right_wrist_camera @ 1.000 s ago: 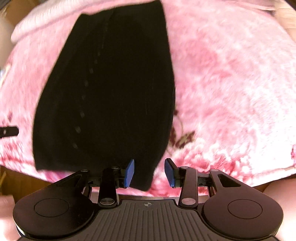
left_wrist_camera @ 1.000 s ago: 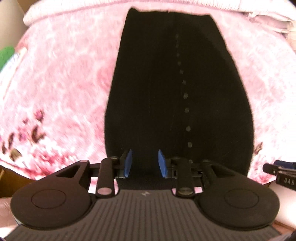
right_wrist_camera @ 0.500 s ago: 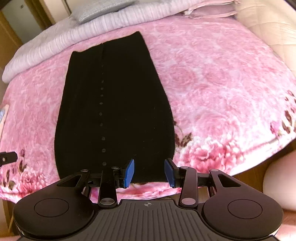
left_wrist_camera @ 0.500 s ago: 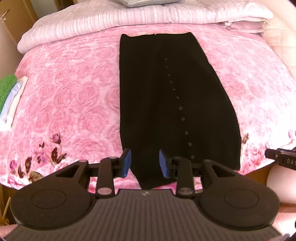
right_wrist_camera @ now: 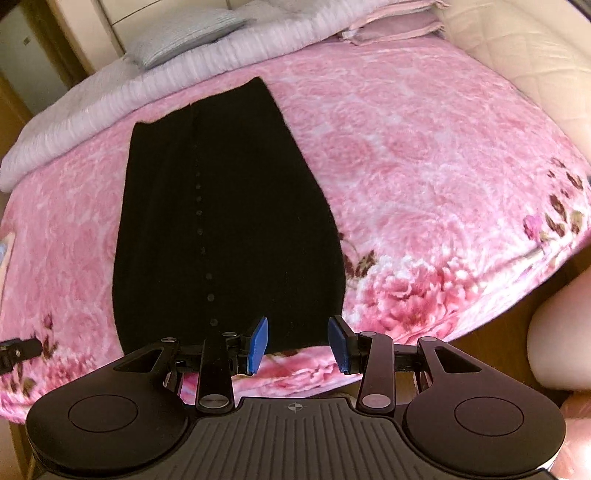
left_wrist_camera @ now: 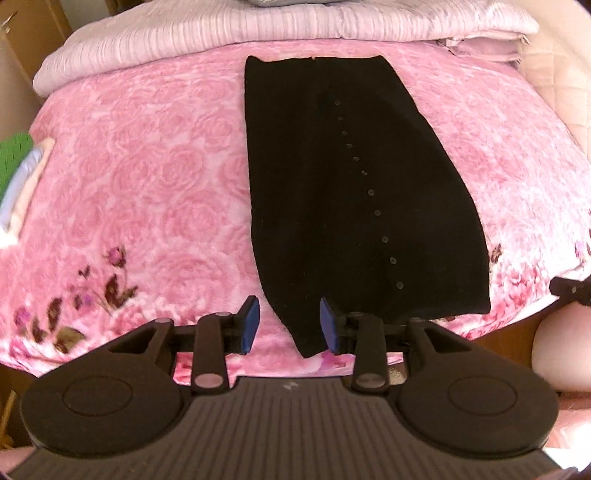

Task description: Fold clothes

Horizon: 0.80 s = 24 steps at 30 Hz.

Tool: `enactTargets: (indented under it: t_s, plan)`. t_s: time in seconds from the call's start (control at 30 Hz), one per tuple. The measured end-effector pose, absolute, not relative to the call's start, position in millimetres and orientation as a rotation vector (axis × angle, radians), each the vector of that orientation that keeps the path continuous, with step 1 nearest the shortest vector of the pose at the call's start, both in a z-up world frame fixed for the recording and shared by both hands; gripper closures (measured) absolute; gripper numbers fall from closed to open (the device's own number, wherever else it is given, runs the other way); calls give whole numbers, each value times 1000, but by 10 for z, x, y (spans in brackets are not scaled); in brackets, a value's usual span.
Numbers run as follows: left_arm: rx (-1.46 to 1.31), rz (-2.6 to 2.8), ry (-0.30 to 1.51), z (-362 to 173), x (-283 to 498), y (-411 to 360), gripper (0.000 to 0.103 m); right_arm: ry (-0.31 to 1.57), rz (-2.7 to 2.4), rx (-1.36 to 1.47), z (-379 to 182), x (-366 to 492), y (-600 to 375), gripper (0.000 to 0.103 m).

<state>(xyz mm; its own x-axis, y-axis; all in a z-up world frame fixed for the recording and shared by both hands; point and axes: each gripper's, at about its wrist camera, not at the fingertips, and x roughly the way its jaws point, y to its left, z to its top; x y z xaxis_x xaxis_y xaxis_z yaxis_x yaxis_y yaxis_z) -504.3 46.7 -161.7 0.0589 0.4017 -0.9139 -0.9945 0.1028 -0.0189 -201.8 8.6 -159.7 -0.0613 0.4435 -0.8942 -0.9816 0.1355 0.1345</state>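
While it lies flat, the black garment runs 6 to 12, narrow end at 12, button row along it | pink rose blanket on bed, pale quilt at 12 | left gripper jaws opening, nothing gripped | right gripper jaws released, empty

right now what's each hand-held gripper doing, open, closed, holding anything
left hand-held gripper: jaws opening, black garment corner lies between them, not pinched.
right hand-held gripper: open, holding nothing, above the garment's near edge.
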Motion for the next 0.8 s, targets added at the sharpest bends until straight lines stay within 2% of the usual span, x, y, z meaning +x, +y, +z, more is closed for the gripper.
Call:
enactTargets:
  t_s: [0.17,0.4,0.57,0.8]
  plan:
    - [-894,1293,799,-2301,-5173,433,68,906,1435,-738,-2216,-2045,197,62]
    - [-889,1338,629,-3125,-5309,313,68,859,1528,-598,-3107,-1831,258,63]
    - [-785,1375,570,-3295,-5288,136,69,788,1569,-537,-3363,-1693,69,63]
    - [-711,1387,578,-3016,-5009,-448,68,760,1580,-498,-3171,-1549,-558,62]
